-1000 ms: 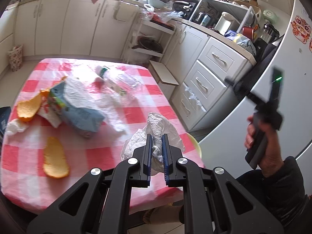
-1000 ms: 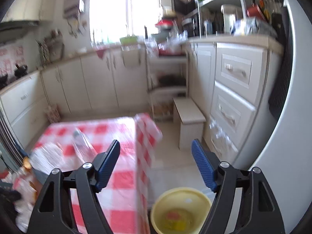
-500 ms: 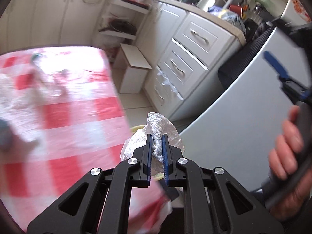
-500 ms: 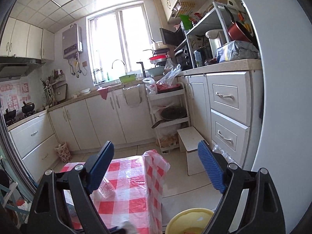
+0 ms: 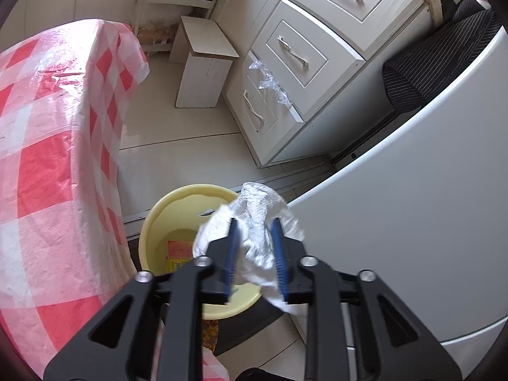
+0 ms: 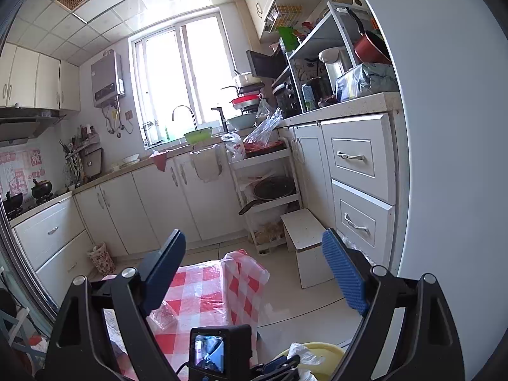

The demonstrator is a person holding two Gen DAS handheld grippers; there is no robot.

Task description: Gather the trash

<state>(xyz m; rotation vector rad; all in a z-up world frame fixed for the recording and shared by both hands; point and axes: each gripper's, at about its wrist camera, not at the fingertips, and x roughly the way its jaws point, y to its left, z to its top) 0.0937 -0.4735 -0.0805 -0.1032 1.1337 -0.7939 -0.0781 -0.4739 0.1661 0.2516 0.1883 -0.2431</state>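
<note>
While crumpled tissue (image 5: 254,238) hovers above, yellow bin (image 5: 152,222) holds an orange wrapper (image 5: 179,254).

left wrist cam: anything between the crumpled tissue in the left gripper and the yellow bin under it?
Nothing. In the left wrist view the tissue wad sits between the opening left gripper pads, over the yellow bin; only air lies between. An orange wrapper lies inside the bin.

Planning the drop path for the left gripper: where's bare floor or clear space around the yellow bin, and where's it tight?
Bare tile lies between the checked tablecloth, the white stool and the drawer unit, beyond the yellow bin. Tight: the bin sits wedged between the hanging cloth and the fridge. The left gripper, jaws opening, has the crumpled tissue between them over the bin's right rim.
</note>
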